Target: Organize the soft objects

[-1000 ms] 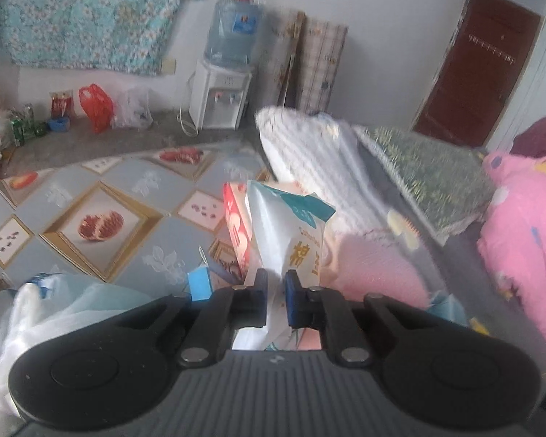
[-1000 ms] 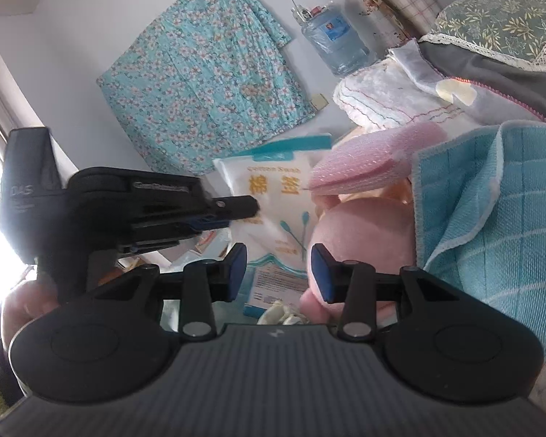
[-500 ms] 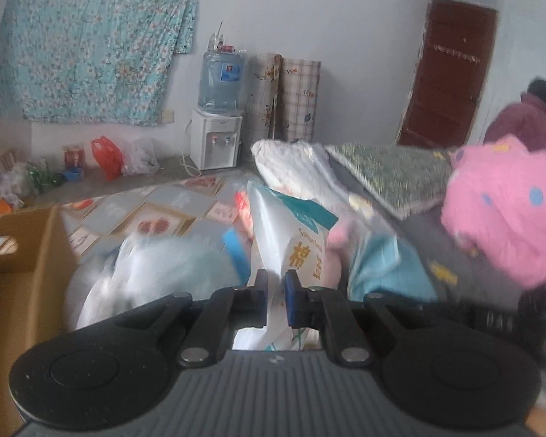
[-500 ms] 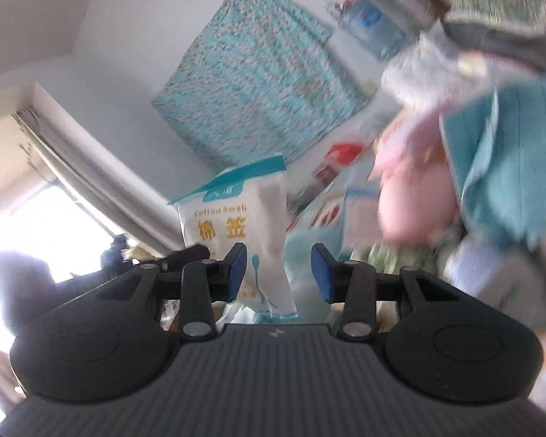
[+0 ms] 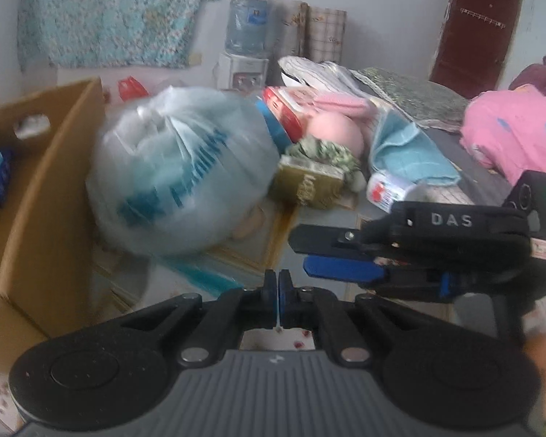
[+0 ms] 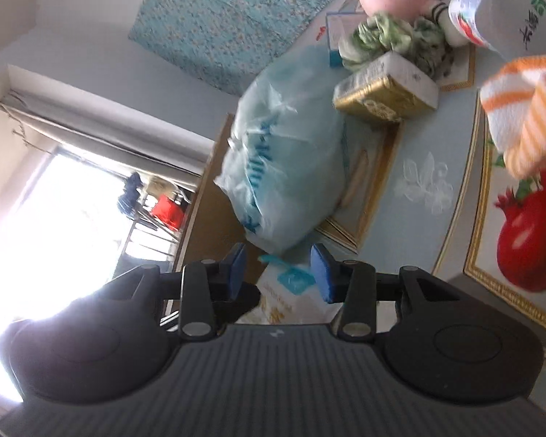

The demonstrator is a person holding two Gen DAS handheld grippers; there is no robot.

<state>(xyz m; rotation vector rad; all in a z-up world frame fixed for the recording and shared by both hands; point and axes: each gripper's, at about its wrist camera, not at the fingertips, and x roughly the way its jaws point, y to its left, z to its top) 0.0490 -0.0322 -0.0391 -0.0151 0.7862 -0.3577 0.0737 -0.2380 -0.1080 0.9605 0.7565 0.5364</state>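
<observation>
My left gripper [image 5: 277, 284] is shut on the thin edge of the white cotton swab bag, seen edge-on between the pads; the bag [image 6: 291, 291] hangs just under my right gripper [image 6: 280, 267], which is open and empty. The right gripper also shows in the left wrist view [image 5: 345, 255], to the right of and just ahead of my left one. Ahead lie a big pale blue plastic bag [image 5: 182, 171], a gold tissue pack [image 5: 309, 185], a green cloth [image 5: 324, 151], a pink plush [image 5: 335, 133] and a teal towel [image 5: 404, 153].
A cardboard box [image 5: 51, 182] stands open at the left beside the plastic bag. An orange striped towel [image 6: 520, 113] and a white tissue pack [image 6: 506, 11] lie at the right. A pink blanket [image 5: 517, 127] and a water dispenser [image 5: 245, 51] are further back.
My left gripper has swung down and left with the cotton swab bag, which now shows only edge-on. The right gripper has rolled sideways and come close beside the left.
</observation>
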